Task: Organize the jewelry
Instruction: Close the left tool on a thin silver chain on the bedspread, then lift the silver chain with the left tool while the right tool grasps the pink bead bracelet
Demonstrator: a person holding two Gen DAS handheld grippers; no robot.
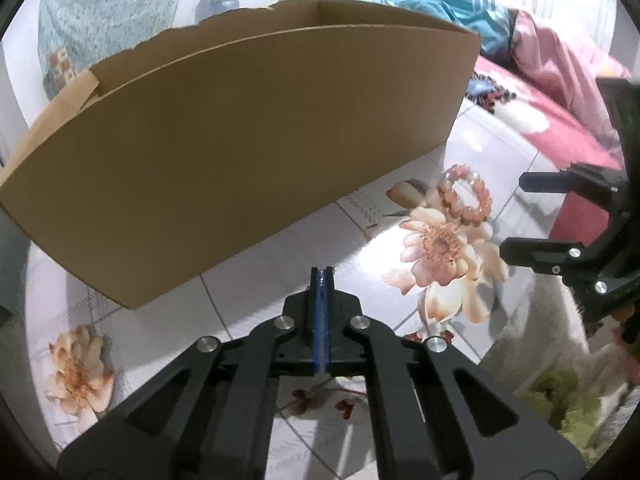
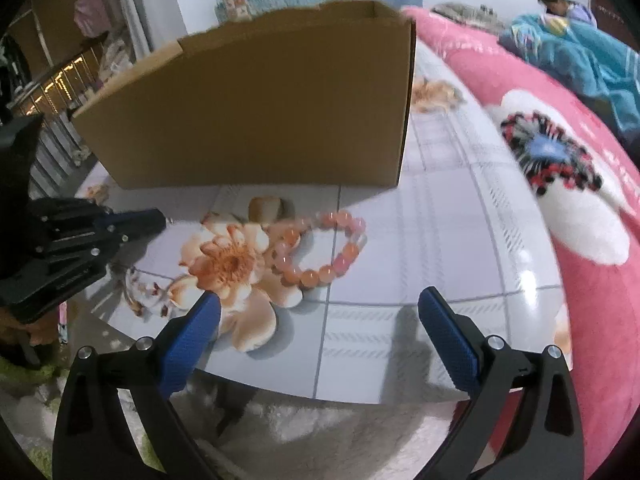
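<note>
In the right wrist view, the right gripper (image 2: 319, 312) sat at the bottom of the frame with its jaws wide apart and nothing between the blue pads (image 2: 192, 344). Just above it, near the frame's centre, the bracelet (image 2: 320, 248) of pink and orange beads lay flat on the table (image 2: 440, 240), touching the edge of a printed flower (image 2: 228, 260). The box (image 2: 256, 112), open-topped cardboard, stood on the table in the upper middle, behind the bracelet and apart from it. The left gripper (image 2: 160, 220) reached in from the left edge, its jaws pressed together and empty, tip pointing toward the flower. A pink blanket (image 2: 560, 152) filled the right side of the frame.

In the left wrist view, the left gripper (image 1: 321, 274) rose from the bottom centre, jaws together with only a thin blue line between them. The box (image 1: 240, 152) filled the upper left and centre. The bracelet (image 1: 466, 196) lay right of centre on the table (image 1: 280, 256), above the flower (image 1: 440, 252). The right gripper (image 1: 516, 214) showed at the right edge, its black fingers (image 1: 536, 180) spread apart.
</note>
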